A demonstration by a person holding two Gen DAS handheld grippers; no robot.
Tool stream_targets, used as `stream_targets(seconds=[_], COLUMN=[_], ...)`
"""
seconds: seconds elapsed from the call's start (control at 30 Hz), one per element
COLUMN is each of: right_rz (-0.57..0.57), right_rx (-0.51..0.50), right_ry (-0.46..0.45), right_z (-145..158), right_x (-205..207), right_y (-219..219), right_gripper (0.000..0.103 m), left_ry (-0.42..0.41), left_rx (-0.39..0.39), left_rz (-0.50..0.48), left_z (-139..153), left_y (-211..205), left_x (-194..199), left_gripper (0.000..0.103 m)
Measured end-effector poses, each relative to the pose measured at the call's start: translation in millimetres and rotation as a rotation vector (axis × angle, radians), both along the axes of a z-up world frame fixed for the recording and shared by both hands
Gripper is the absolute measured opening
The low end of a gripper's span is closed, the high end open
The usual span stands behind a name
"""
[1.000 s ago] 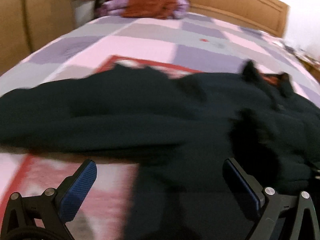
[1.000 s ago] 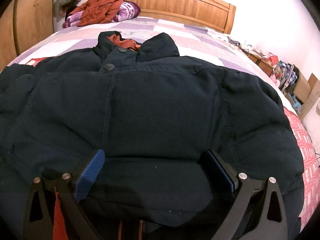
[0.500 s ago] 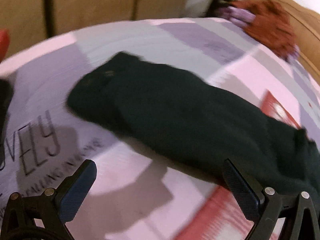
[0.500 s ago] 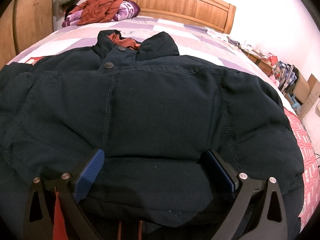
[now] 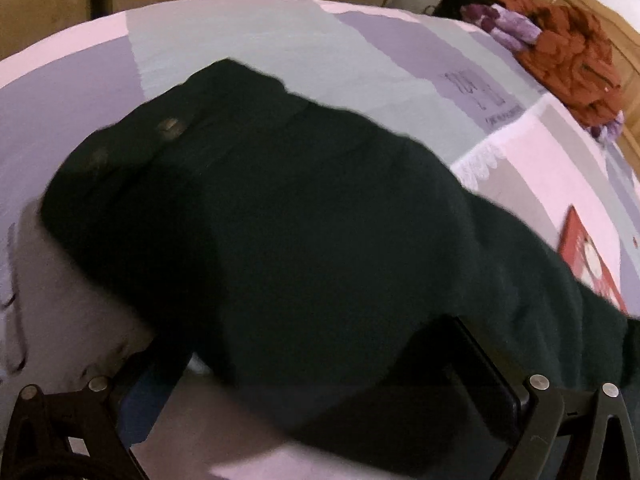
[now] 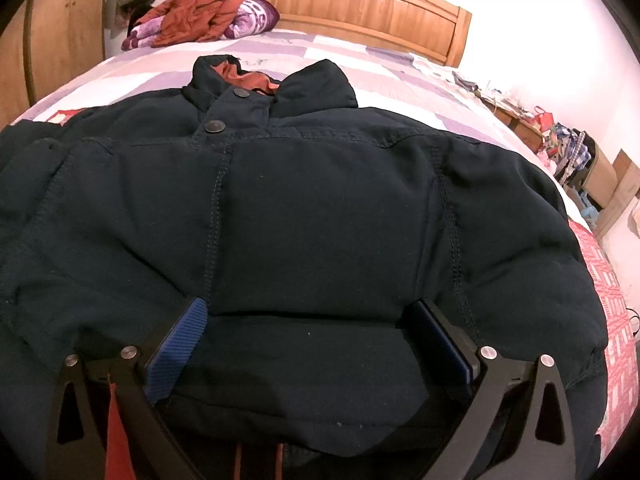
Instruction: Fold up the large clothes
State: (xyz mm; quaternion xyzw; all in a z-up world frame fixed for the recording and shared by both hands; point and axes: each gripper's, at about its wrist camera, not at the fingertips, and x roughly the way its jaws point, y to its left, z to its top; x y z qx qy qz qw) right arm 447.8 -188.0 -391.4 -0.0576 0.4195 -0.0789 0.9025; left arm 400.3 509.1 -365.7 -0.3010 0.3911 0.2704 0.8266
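Item: 1 dark padded jacket (image 6: 320, 216), front up, spread on the bed (image 6: 372, 64), collar toward the headboard (image 6: 360, 4). Left tongs (image 5: 312, 368) wide open astride its sleeve (image 5: 280, 208); right tongs (image 6: 316, 344) wide open at the hem, gripping nothing. Risk: bulky padding slipping from a shallow pinch.

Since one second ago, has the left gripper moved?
Yes. The left gripper has swung left: the orange clothes by the headboard slid to the view's right edge, and the jacket sleeve now lies between its fingers.
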Motion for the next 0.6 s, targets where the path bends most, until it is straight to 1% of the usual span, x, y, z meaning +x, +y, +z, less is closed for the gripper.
stream_targets(seconds=[0.03, 0.07, 0.1, 0.13, 0.2, 0.27, 0.47, 0.5, 0.6], right_rz=[0.000, 0.000, -0.001, -0.001, -0.001, -0.002, -0.001, 0.000, 0.000], right_rx=[0.001, 0.002, 0.003, 0.004, 0.004, 0.005, 0.005, 0.006, 0.006], right_ry=[0.000, 0.000, 0.000, 0.000, 0.000, 0.001, 0.001, 0.001, 0.001], right_z=[0, 0, 0, 0, -1, -1, -1, -1, -1], right_x=[0, 0, 0, 0, 1, 1, 0, 0, 0], right_y=[0, 0, 0, -1, -1, 0, 0, -1, 0], right_gripper=[0.102, 0.102, 0.102, 0.102, 0.102, 0.102, 0.103, 0.103, 0.103], left_ry=[-0.020, -0.047, -0.066, -0.084, -0.106, -0.114, -0.215, -0.232, -0.286], left_rx=[-0.002, -0.014, -0.031, -0.041, -0.018, 0.039, 0.167, 0.197, 0.244], left_rz=[0.005, 0.008, 0.009, 0.004, -0.043, -0.092, -0.200, -0.234, -0.334], left_z=[1, 3, 5, 9, 22, 39, 103, 118, 155], left_y=[4, 8, 11, 12, 8, 0, -32, -44, -79], left_x=[6, 7, 10, 11, 14, 17, 19, 21, 29], left_gripper=[0.087, 0.076, 0.051, 0.033, 0.021, 0.019, 0.017, 0.017, 0.017])
